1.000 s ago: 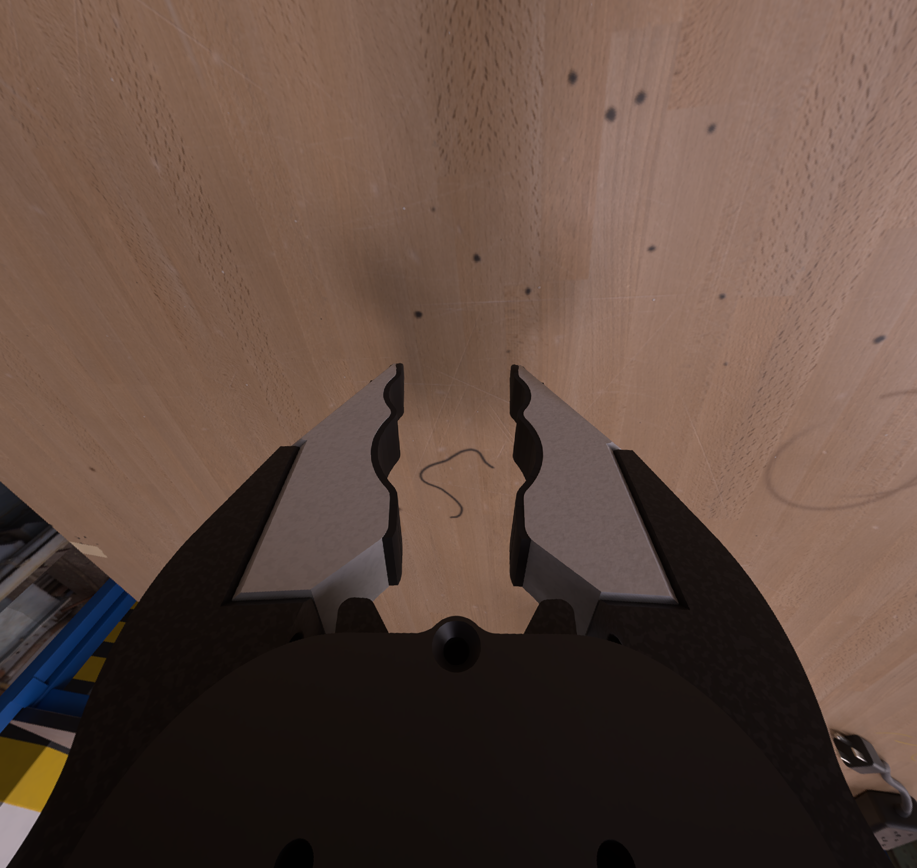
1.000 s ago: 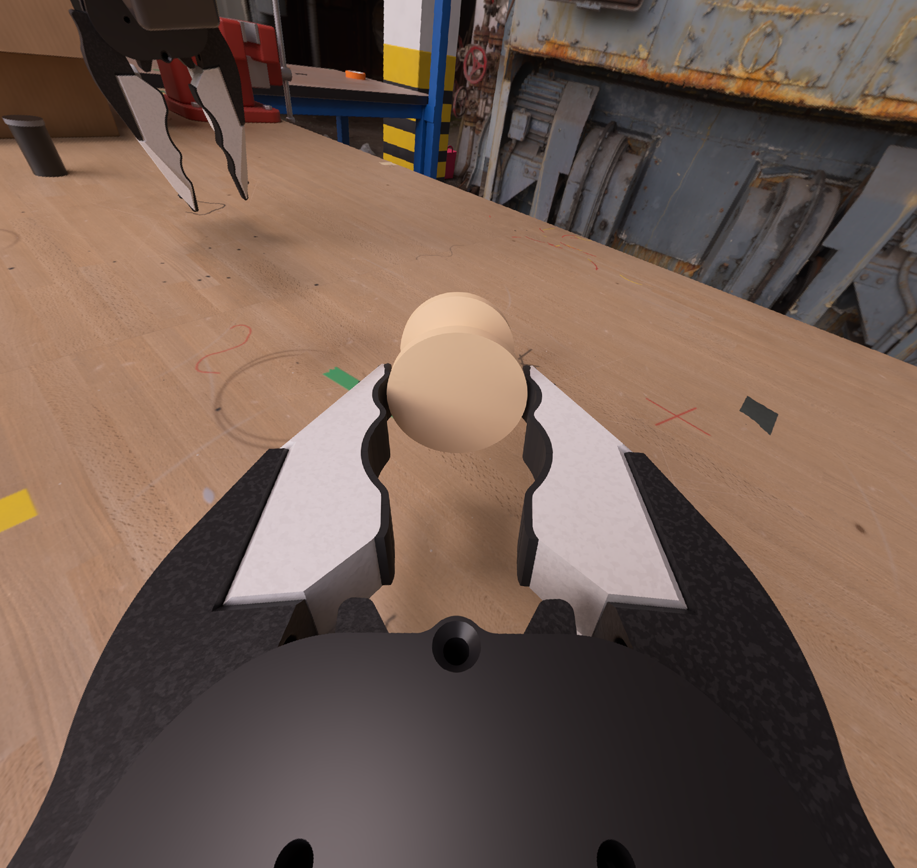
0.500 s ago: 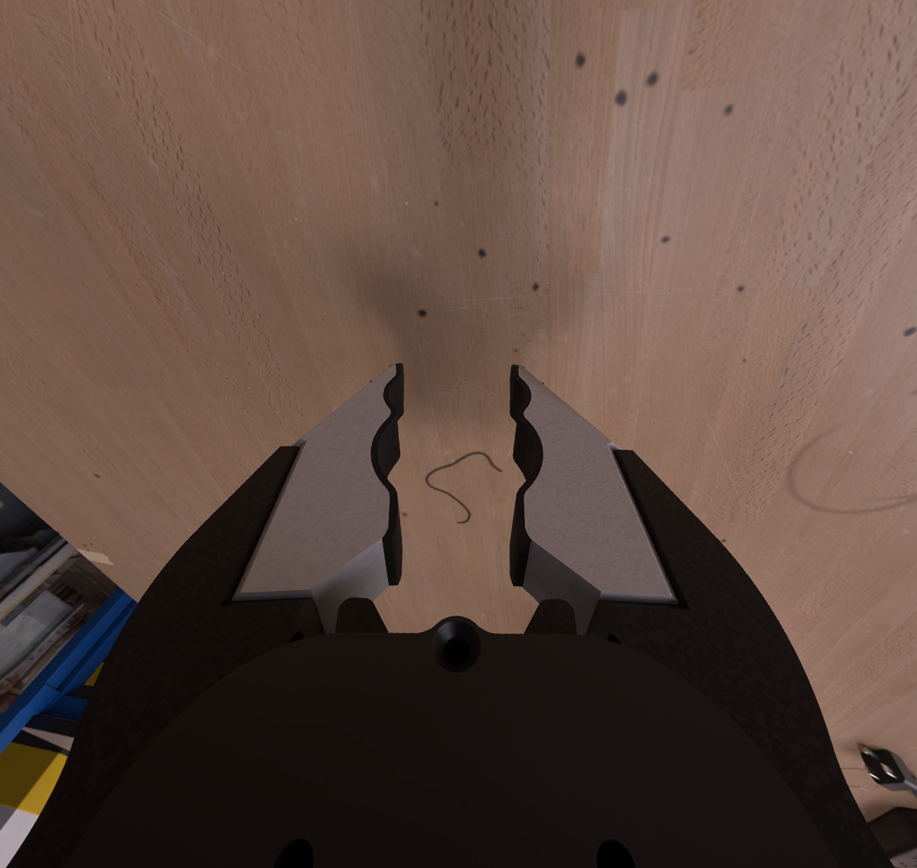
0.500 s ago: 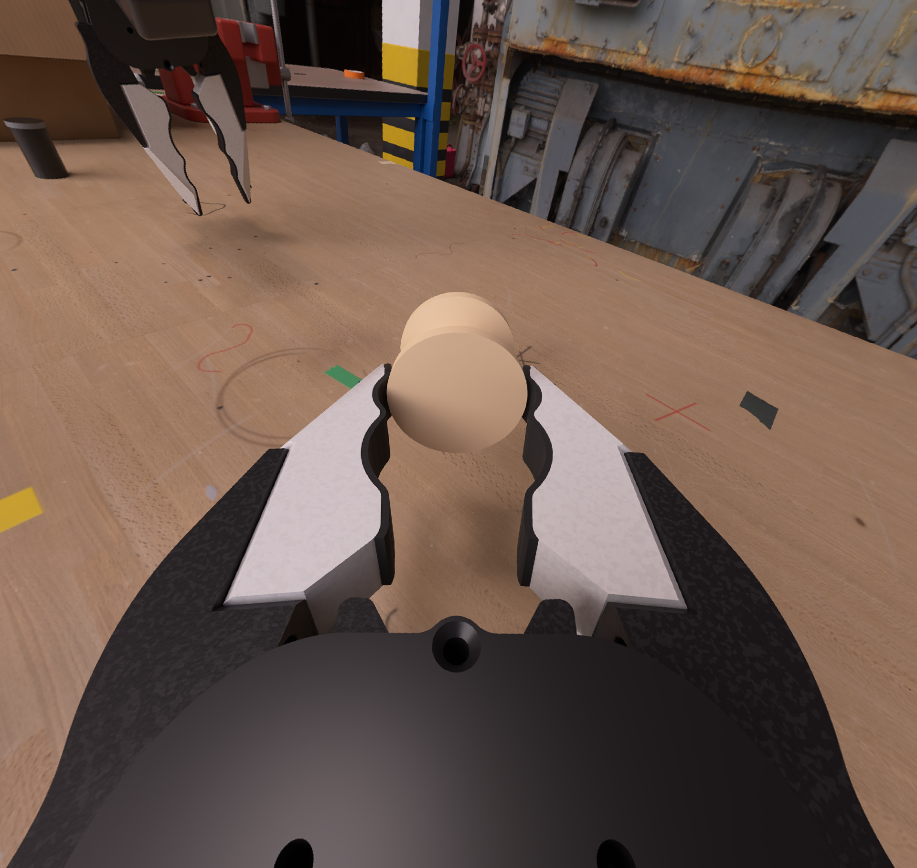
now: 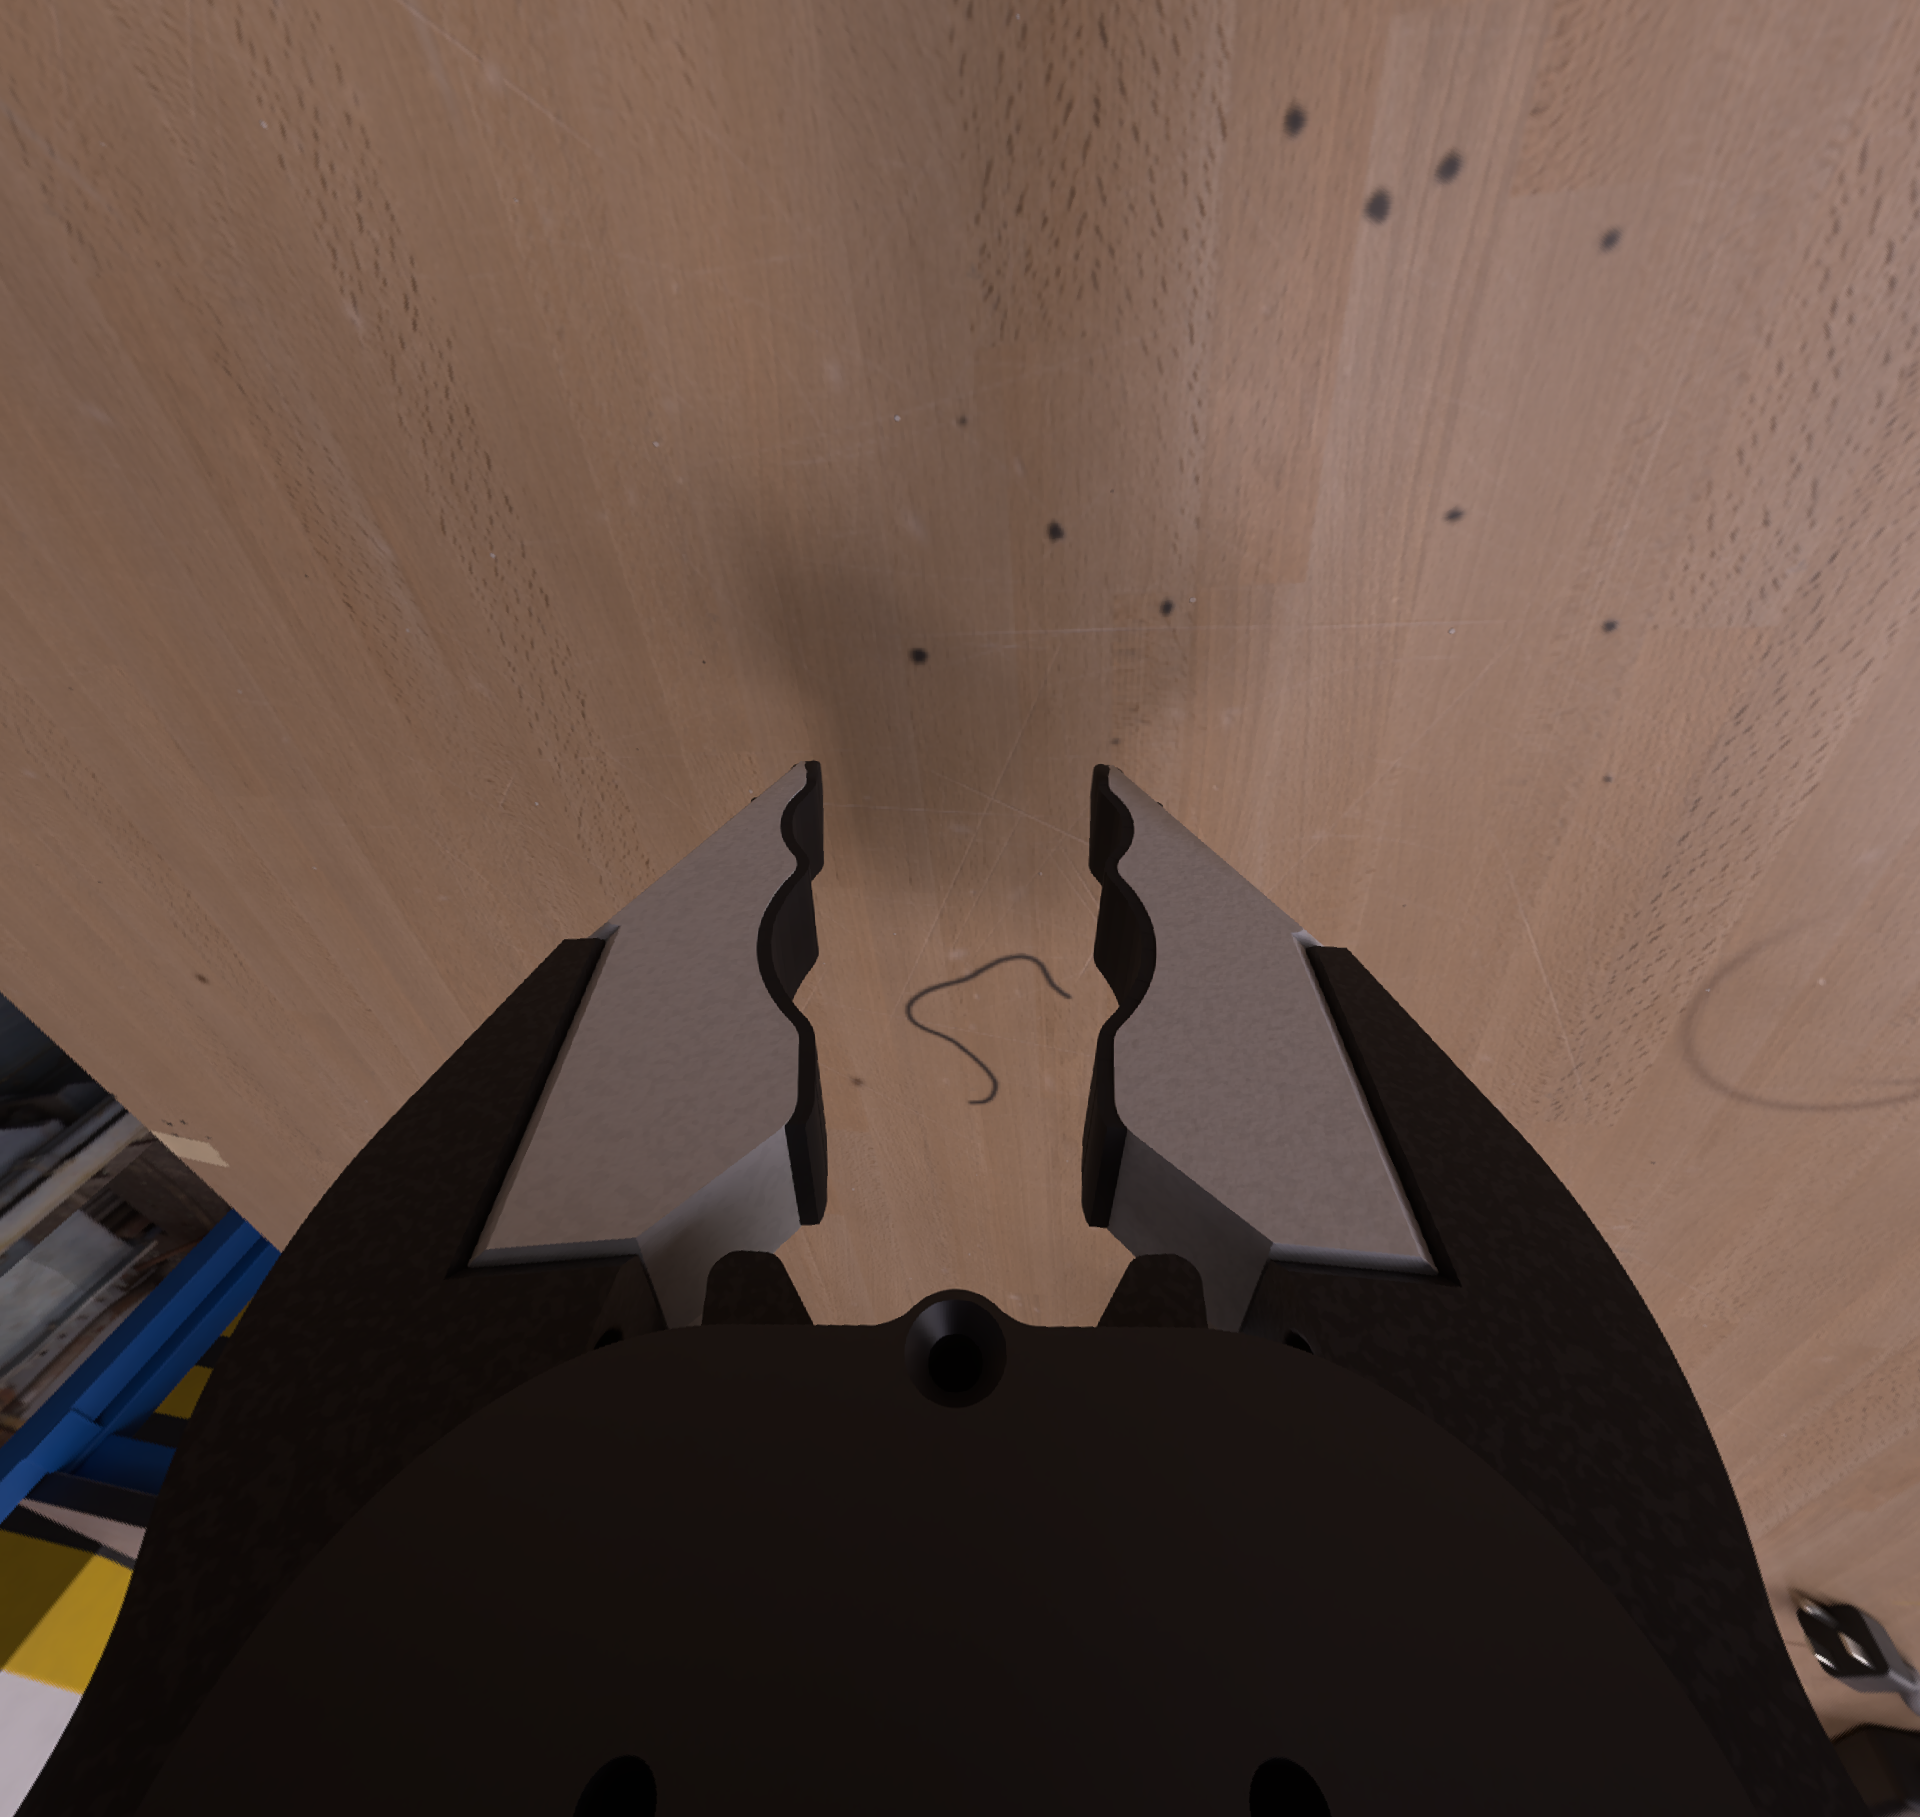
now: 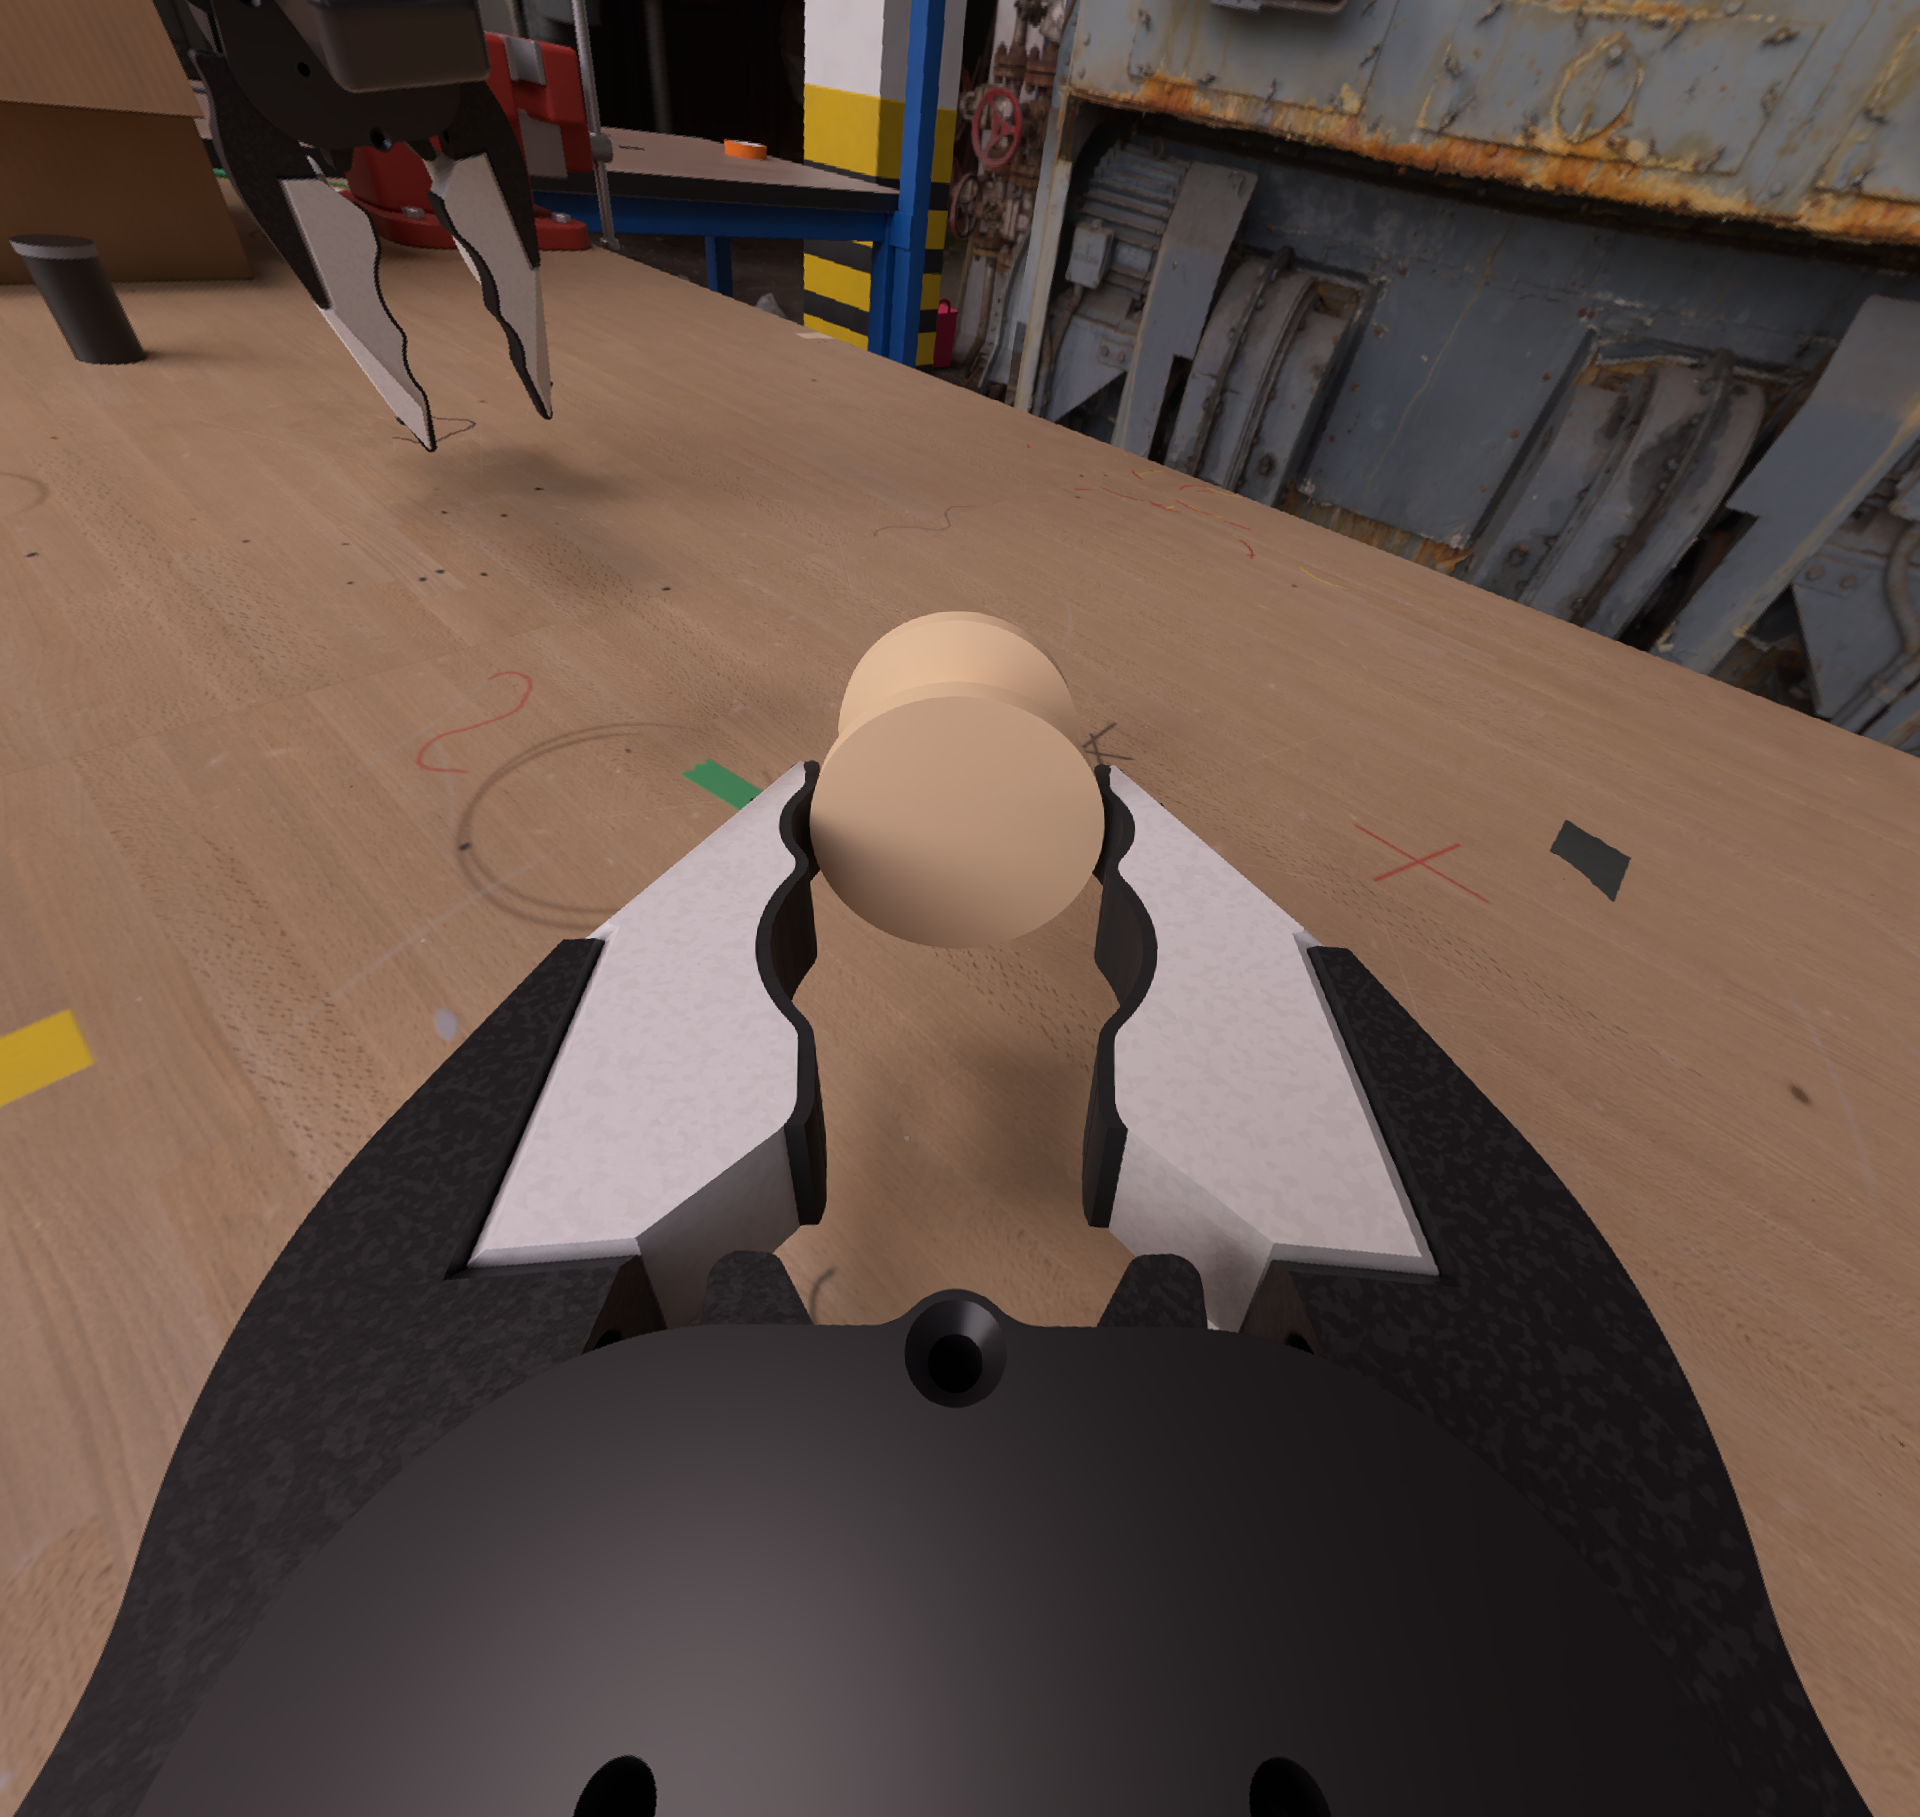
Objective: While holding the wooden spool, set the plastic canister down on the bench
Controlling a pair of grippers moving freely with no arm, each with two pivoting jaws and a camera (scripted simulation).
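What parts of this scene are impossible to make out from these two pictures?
- Wooden spool: its waist, right wrist view, hidden behind its near disc.
- Dark canister: material too far off to tell.
- Metal object: left wrist view, cut off by the corner.

Left wrist view straight down, close over bench (image 5: 520,520); right wrist view low, oblique along it.

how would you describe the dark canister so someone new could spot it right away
Start at the wooden bench and follow it to the far left, in front of the big cardboard box. The plastic canister stands there upright and alone, left of the empty left gripper. It is the only dark cylinder; the wooden spool is pale.
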